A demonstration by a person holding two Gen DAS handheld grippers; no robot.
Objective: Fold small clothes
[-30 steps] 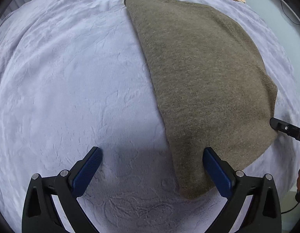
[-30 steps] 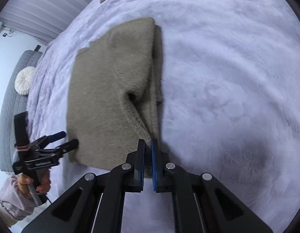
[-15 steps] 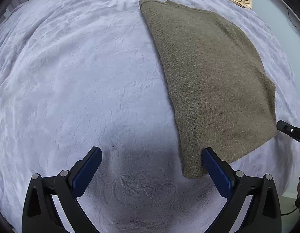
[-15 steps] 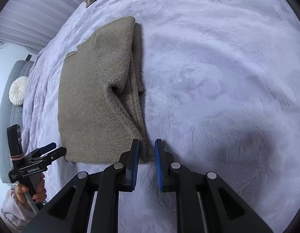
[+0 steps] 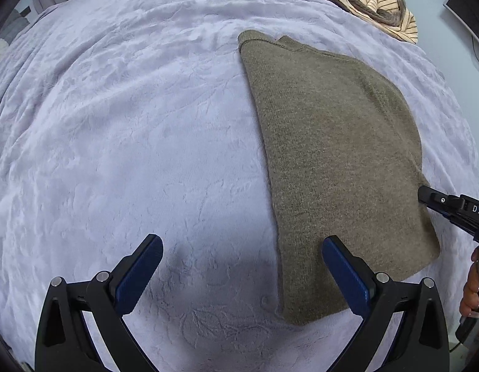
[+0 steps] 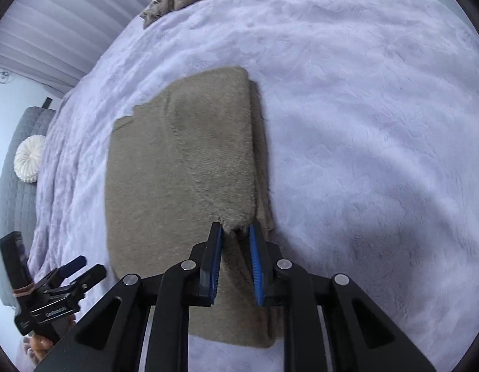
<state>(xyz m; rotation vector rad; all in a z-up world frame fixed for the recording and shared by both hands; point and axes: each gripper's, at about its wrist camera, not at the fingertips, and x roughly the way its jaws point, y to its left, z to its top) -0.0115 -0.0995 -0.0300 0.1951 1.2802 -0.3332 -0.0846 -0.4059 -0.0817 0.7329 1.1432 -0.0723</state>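
Olive sweater (image 5: 335,161) lies folded on the bed (image 5: 121,117); left gripper (image 5: 242,266) jaws spread wide beside it, right gripper (image 6: 236,248) jaws opening over its edge, gripping nothing.

**Right jaws opening over the folded sweater**

The right gripper (image 6: 235,232) hangs above the sweater (image 6: 177,192) on the blanket (image 6: 379,124), its jaws parting, nothing pinched. The left gripper (image 6: 84,268) sits wide apart beside the sweater's edge.

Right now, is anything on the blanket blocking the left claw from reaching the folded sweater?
Nothing visible does. The left claw hangs open over the sweater's near left edge, with only bare blanket beside it. The sweater lies flat; the striped clothes sit far off.
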